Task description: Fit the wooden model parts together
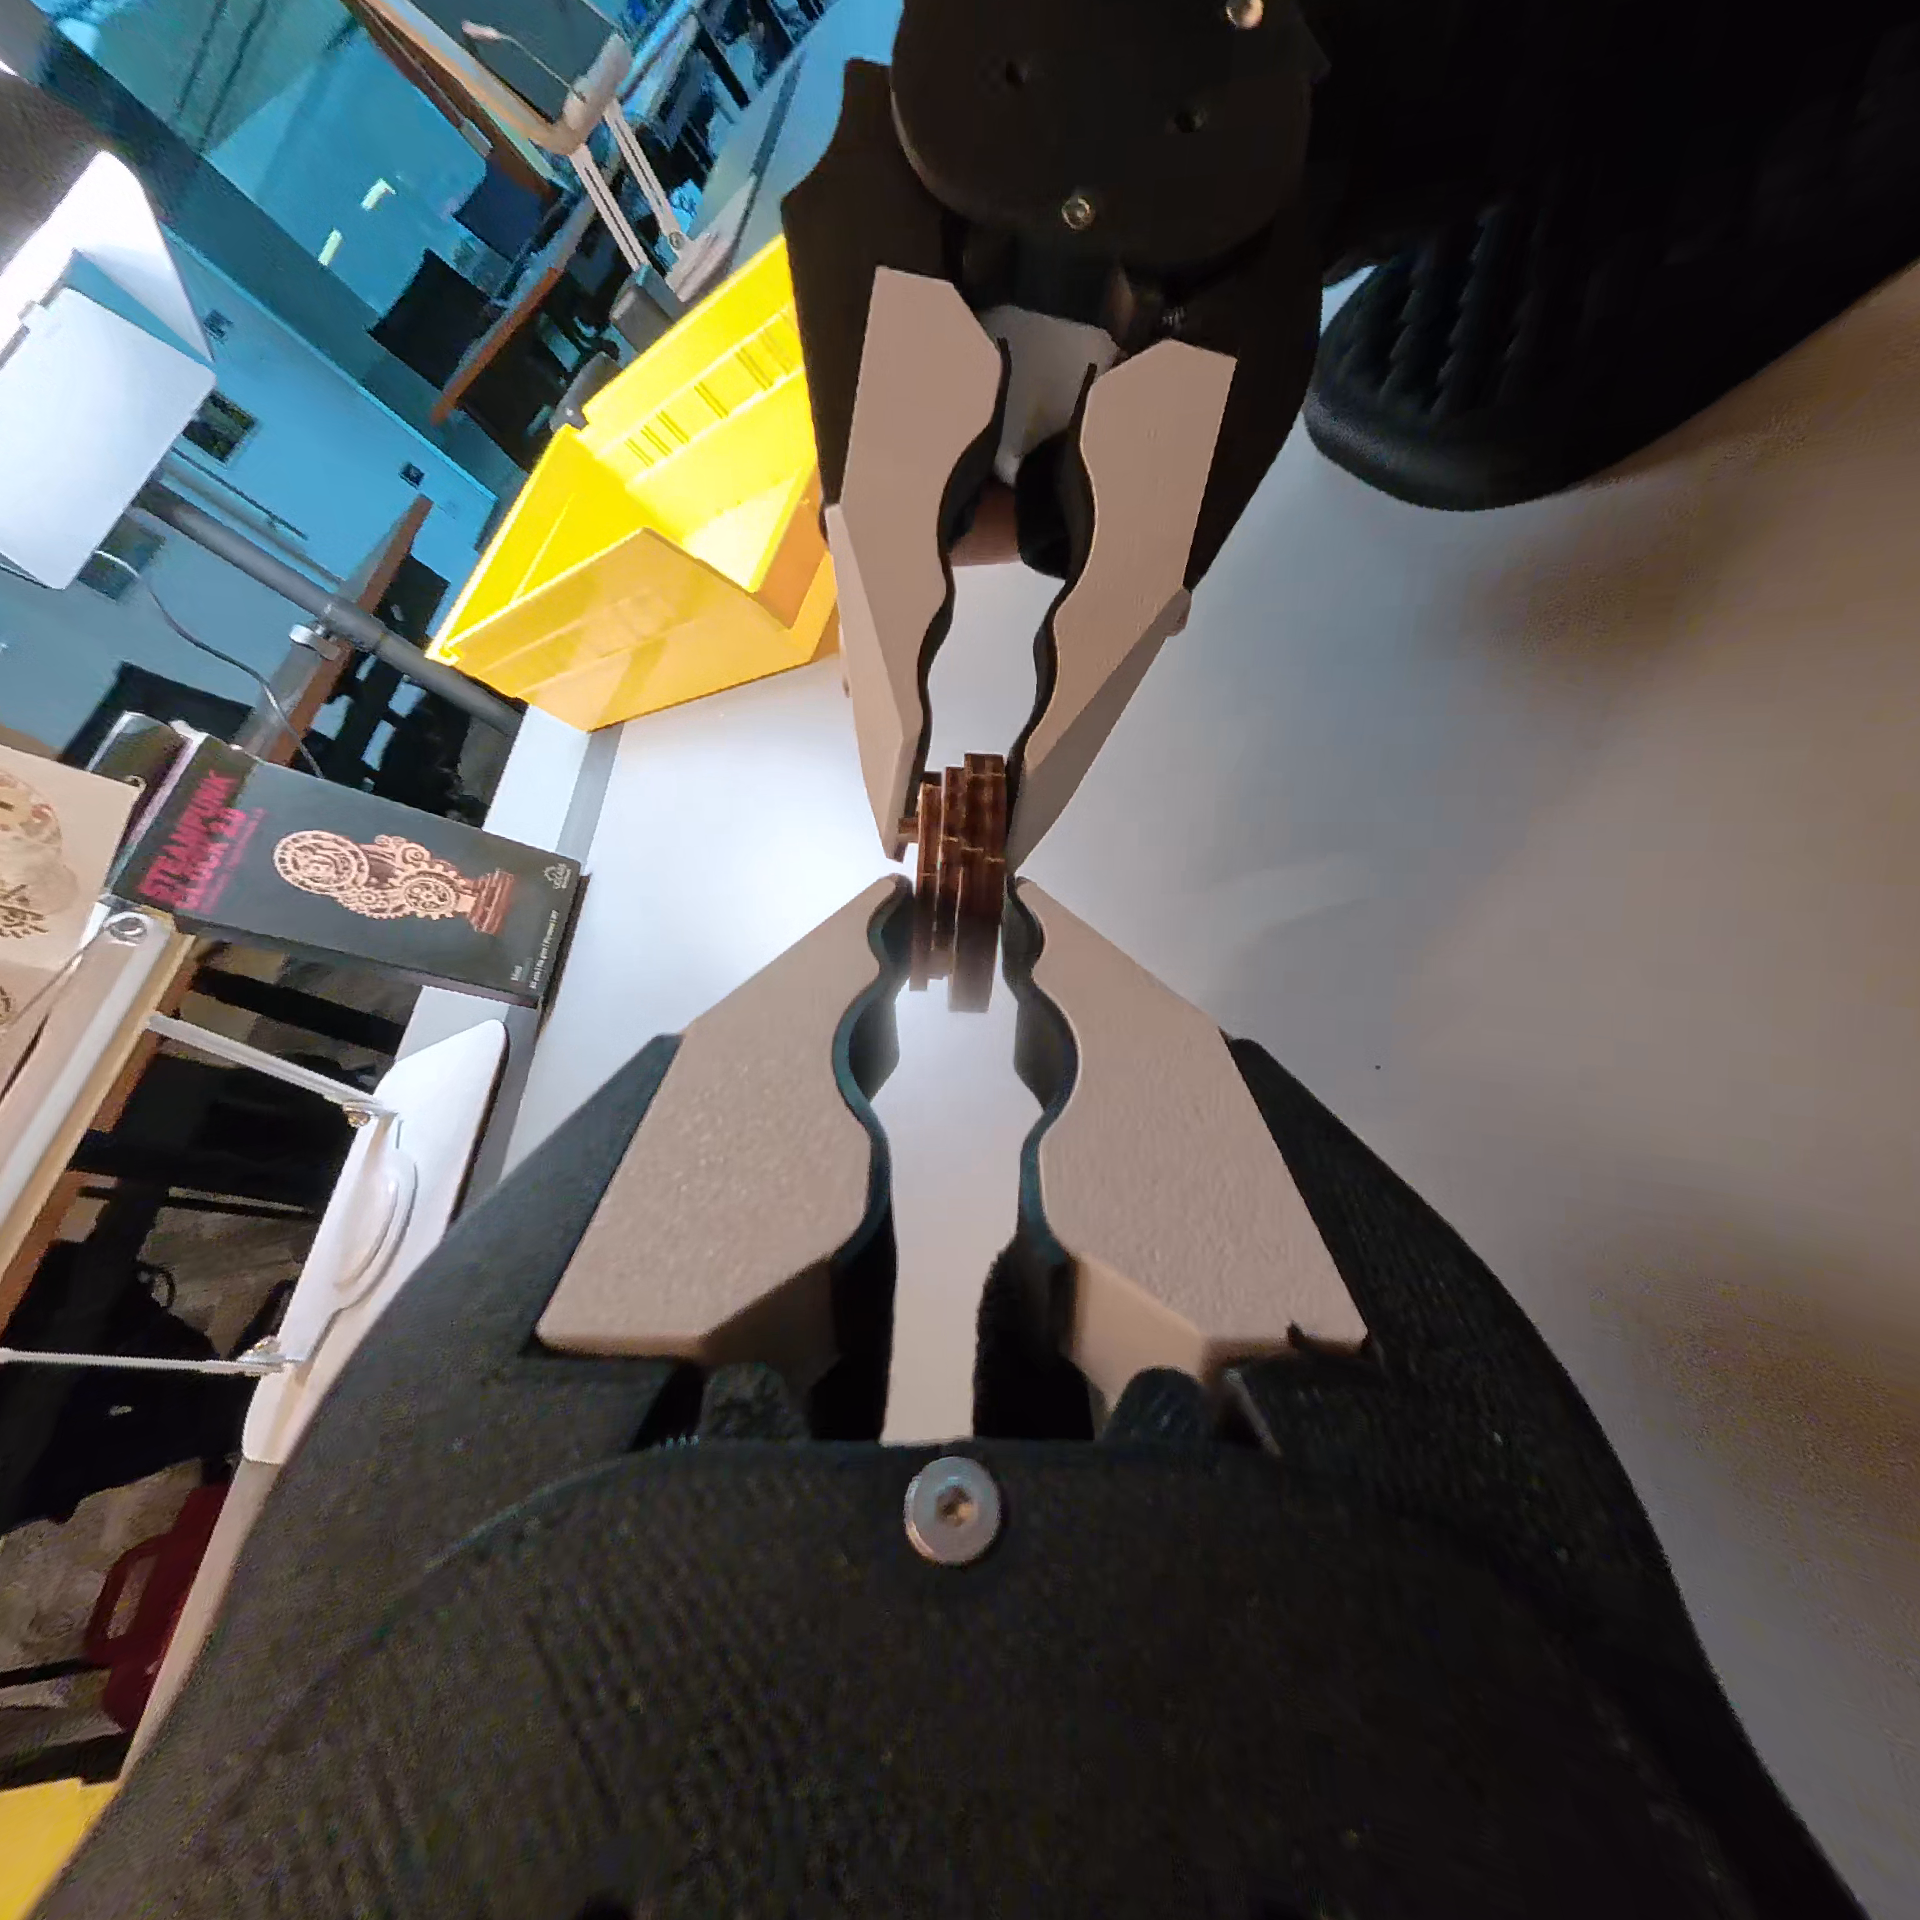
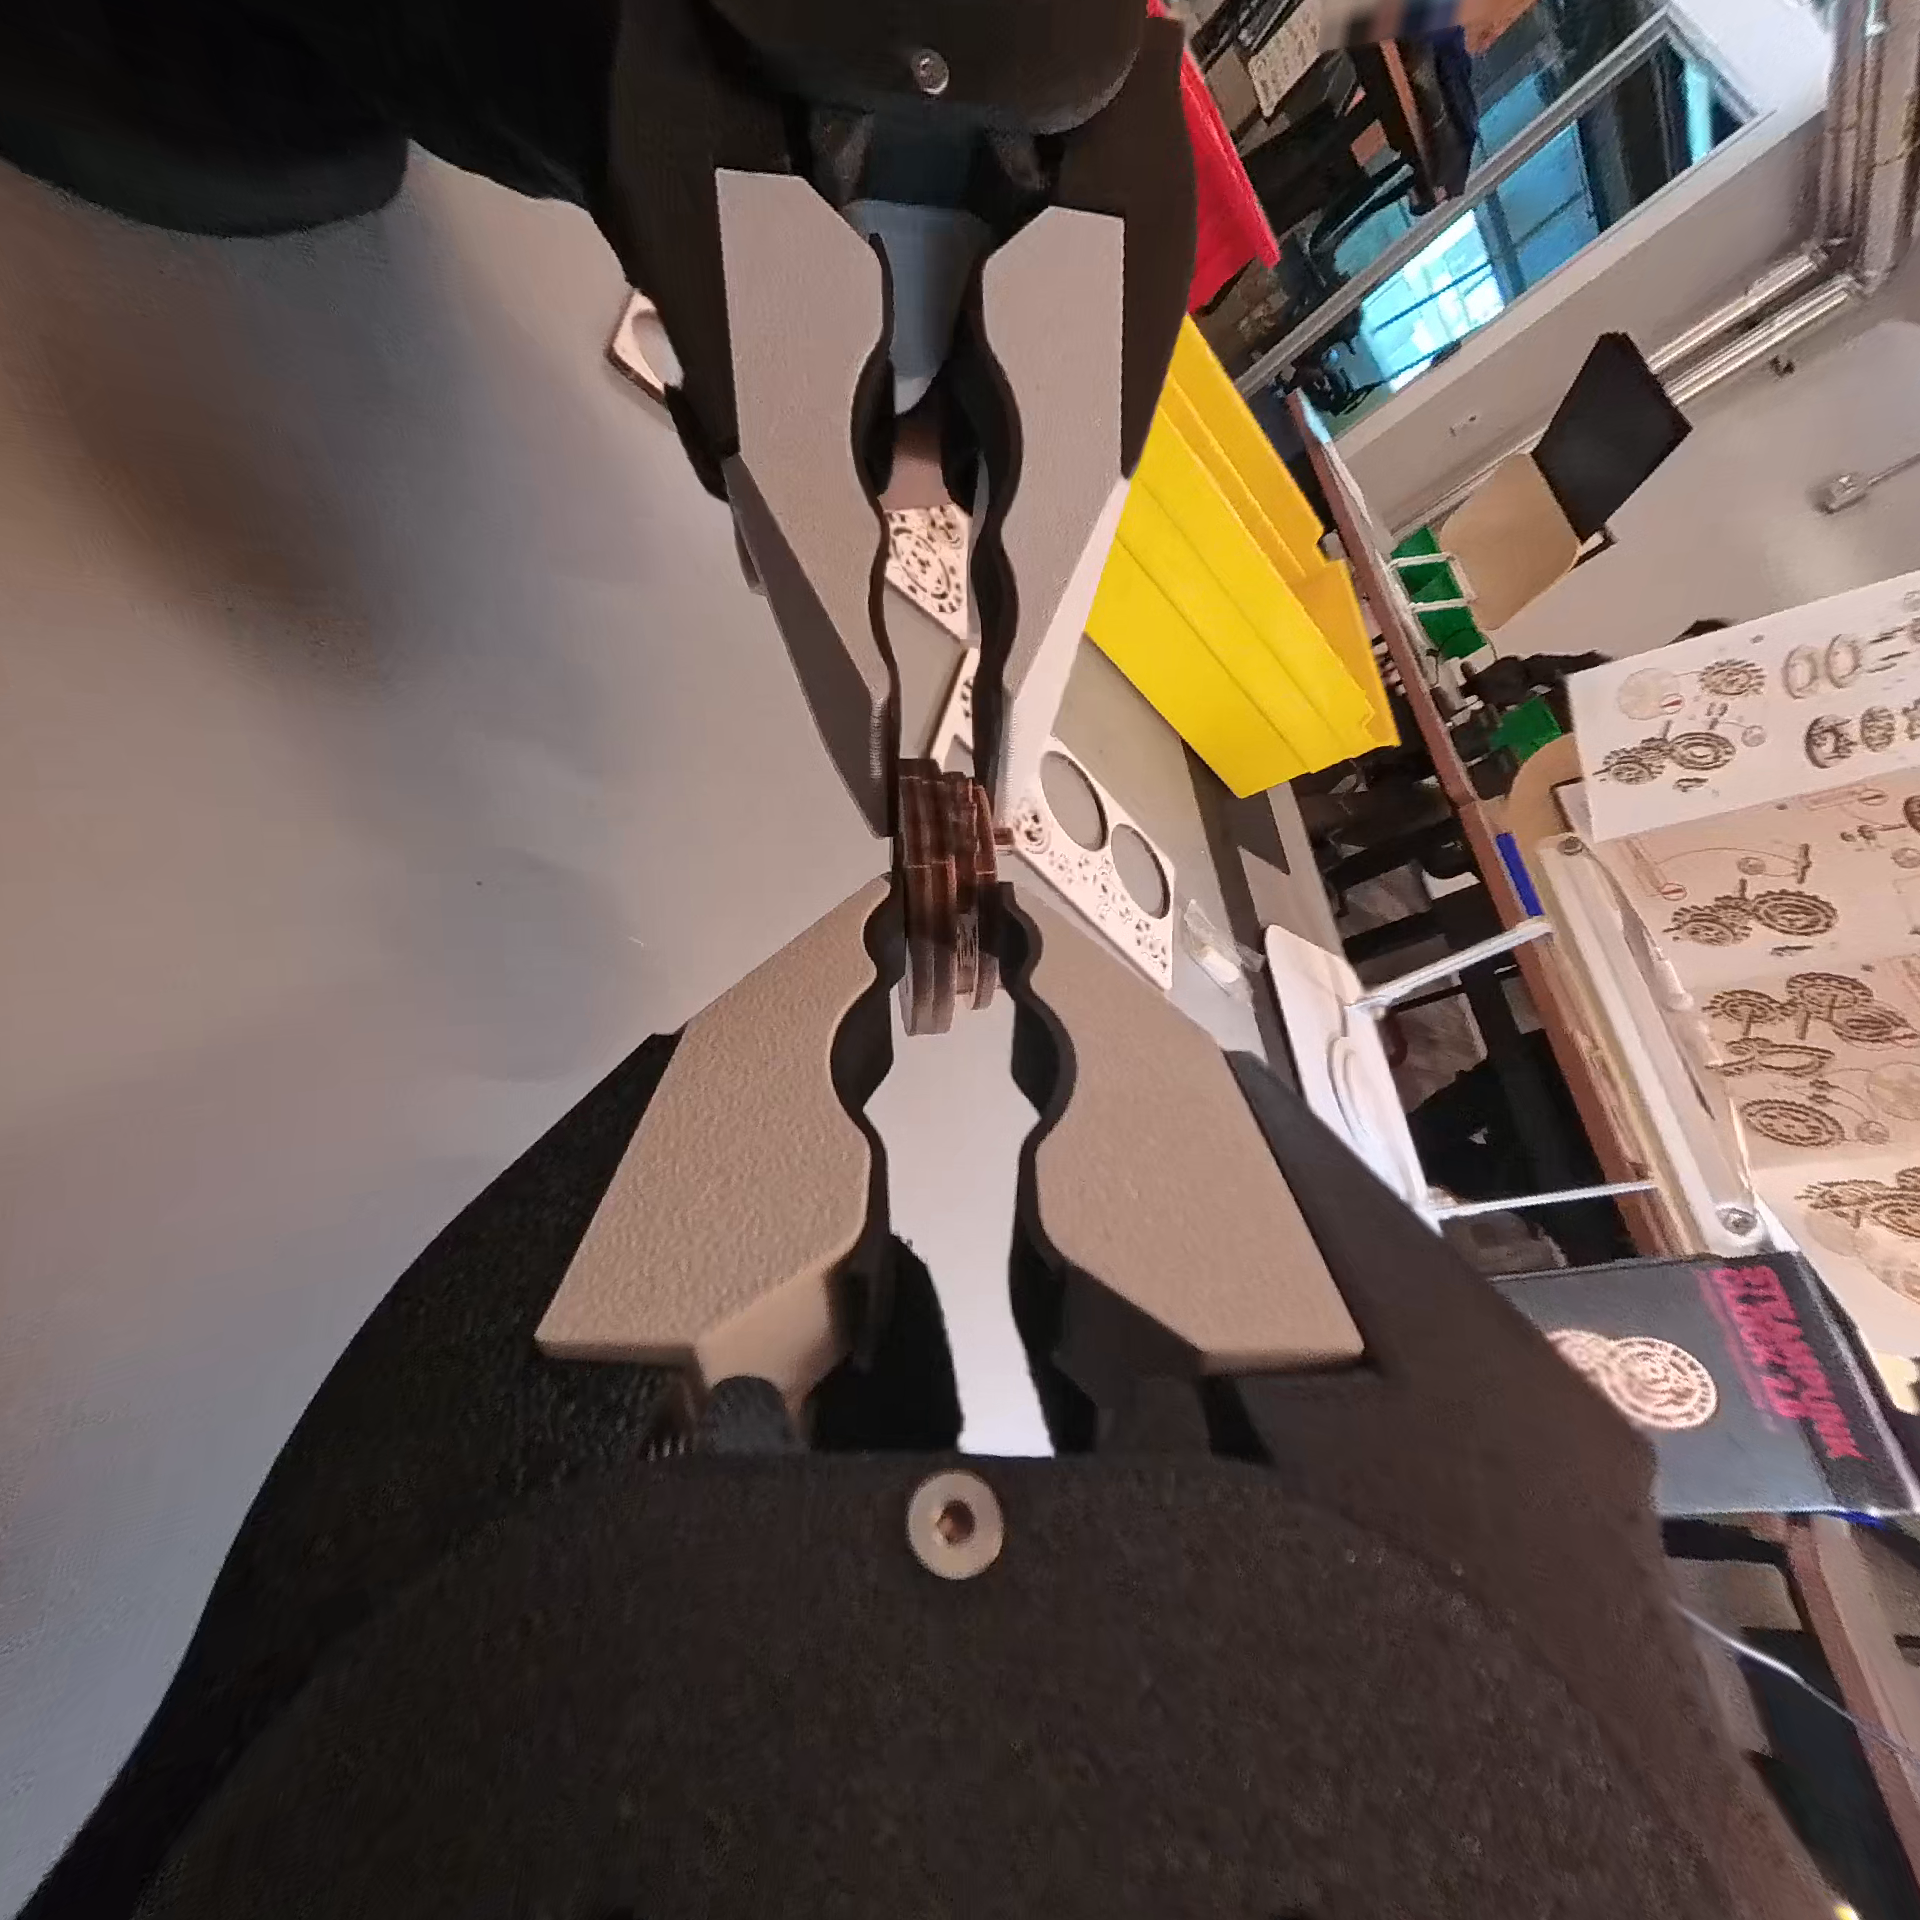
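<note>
While both tools meet tip to tip above a pale table (image 1: 1455, 935), the left wrist view shows the left gripper (image 1: 958, 920) clamped on a small stack of brown wooden model parts (image 1: 961, 883), its grey fingers (image 1: 769, 1091) drawn together around the lower end of the stack; the right gripper (image 1: 961, 821) reaches in from the top of the picture and pinches the upper end of the same stack, so the wood is held between the two, clear of the tabletop; a yellow bin (image 1: 644, 582) stands behind on the table, and a dark box (image 1: 353, 883) with a gear picture lies near the table's edge at left.

Seen from the right wrist view, the right gripper (image 2: 951, 925) grips the near end of the wooden model parts (image 2: 945, 904), layered discs and toothed pieces pressed face to face; the left gripper (image 2: 940, 805) comes down from the top and closes on the far end; behind the tips lies a pale cut-out sheet (image 2: 1101, 862) with round holes; yellow bins (image 2: 1236, 603) stand beyond it; printed instruction sheets (image 2: 1766, 935) with gear drawings are propped at right, and the dark box (image 2: 1704, 1382) sits below them.
</note>
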Available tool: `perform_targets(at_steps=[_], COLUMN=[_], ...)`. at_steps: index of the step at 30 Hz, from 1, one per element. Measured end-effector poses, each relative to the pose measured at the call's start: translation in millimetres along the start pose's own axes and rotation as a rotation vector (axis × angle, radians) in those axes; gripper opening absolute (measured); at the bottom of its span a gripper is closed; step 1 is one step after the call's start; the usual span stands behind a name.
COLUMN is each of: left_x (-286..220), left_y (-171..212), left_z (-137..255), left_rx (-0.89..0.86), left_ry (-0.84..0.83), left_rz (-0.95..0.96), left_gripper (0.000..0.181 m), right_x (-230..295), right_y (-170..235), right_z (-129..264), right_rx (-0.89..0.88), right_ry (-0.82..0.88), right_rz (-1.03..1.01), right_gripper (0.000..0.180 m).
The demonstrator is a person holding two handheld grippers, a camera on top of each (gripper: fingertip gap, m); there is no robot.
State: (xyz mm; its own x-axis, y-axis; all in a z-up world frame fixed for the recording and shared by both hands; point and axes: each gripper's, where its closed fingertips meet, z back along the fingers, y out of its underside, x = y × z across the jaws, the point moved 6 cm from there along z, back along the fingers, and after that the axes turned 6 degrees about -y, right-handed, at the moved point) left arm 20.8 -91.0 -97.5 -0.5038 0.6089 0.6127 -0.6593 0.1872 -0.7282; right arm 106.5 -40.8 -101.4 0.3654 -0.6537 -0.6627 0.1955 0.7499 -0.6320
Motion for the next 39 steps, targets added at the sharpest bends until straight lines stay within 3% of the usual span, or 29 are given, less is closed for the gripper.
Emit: perform_targets(at_steps=[4, 7, 10, 13, 17, 21, 26, 29, 30, 34, 37, 39], left_x=[4, 5, 10, 20, 27, 34, 34, 29, 28, 29, 40, 43], left_y=[7, 7, -3, -9, -22, -25, -30, -33, -34, -21, -12, -18], left_z=[-1, 0, 6, 17, 29, 38, 42, 39, 39, 32, 34, 38], left_rx=[-0.02, -0.025, -0.101, -0.237, -0.452, -0.575, -0.632, -0.64, -0.642, -0.555, -0.481, -0.448], left_ry=[-0.023, -0.051, -0.095, -0.072, 0.004, 0.031, 0.06, 0.082, 0.086, 0.1, 0.029, 0.002], left_rz=[0.039, 0.005, 0.017, 0.153, 0.337, 0.441, 0.467, 0.453, 0.449, 0.464, 0.461, 0.39], left_gripper=[0.031, 0.016, 0.015, 0.015, 0.014, 0.015, 0.015, 0.014, 0.015, 0.018, 0.035, 0.036], right_x=[-4, -3, -13, -29, -32, -30, -27, -28, -28, -29, -29, -28], right_y=[-1, -4, -7, -7, -8, -25, -37, -45, -47, -44, -34, -28], right_z=[-2, -2, 7, 26, 31, 31, 37, 36, 34, 32, 28, 23], right_rx=[-0.041, -0.04, -0.104, -0.254, -0.387, -0.477, -0.548, -0.588, -0.579, -0.509, -0.351, -0.217], right_ry=[0.041, 0.044, 0.085, 0.032, -0.034, -0.041, -0.139, -0.137, -0.125, -0.115, -0.017, 0.039], right_rz=[0.008, 0.027, -0.054, -0.261, -0.41, -0.406, -0.446, -0.465, -0.463, -0.45, -0.329, -0.232], right_gripper=[0.014, 0.015, 0.021, 0.033, 0.031, 0.017, 0.031, 0.026, 0.015, 0.014, 0.013, 0.013])
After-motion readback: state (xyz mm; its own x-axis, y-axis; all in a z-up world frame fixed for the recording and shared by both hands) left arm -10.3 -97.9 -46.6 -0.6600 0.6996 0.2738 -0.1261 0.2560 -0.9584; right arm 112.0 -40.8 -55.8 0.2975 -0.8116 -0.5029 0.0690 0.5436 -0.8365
